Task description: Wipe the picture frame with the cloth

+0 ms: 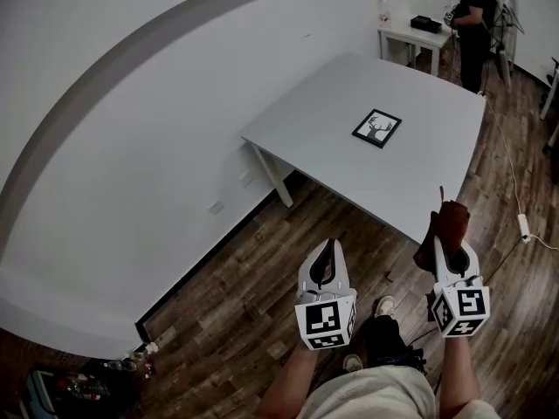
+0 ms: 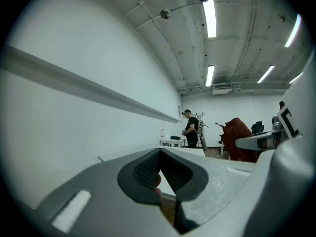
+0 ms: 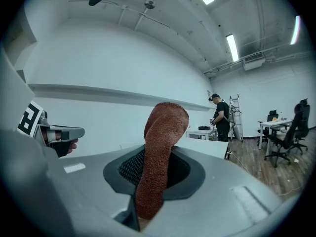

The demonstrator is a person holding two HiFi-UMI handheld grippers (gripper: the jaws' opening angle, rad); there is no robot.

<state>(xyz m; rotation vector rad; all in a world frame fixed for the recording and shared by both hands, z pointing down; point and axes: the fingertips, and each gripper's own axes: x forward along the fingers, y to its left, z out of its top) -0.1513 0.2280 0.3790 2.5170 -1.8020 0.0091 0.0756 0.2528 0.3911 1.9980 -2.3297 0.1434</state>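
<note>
Jaws clamped on the rust-brown terry cloth [image 3: 160,147], that's the right gripper [image 1: 452,258], while the left gripper [image 1: 328,248] is pinched closed on nothing. Both are held low, pointing forward over the wooden floor [image 1: 262,278]. This looks like the approach: the black-framed deer picture [image 1: 376,128] lies flat on the grey table [image 1: 419,173], well ahead, so the cloth must travel over and down onto it.

Head camera: above my arms, aimed steeply down at floor [image 1: 253,308] and bench [image 1: 410,147] ahead. Camera on left tongs [image 1: 327,247]: low behind its jaws, facing along the wall [image 2: 74,132]. Camera on right tongs [image 1: 452,238]: same heading, cloth [image 3: 158,152] close up. All three catch the far person [image 1: 476,20]; each tongs camera sees the other tongs.
</note>
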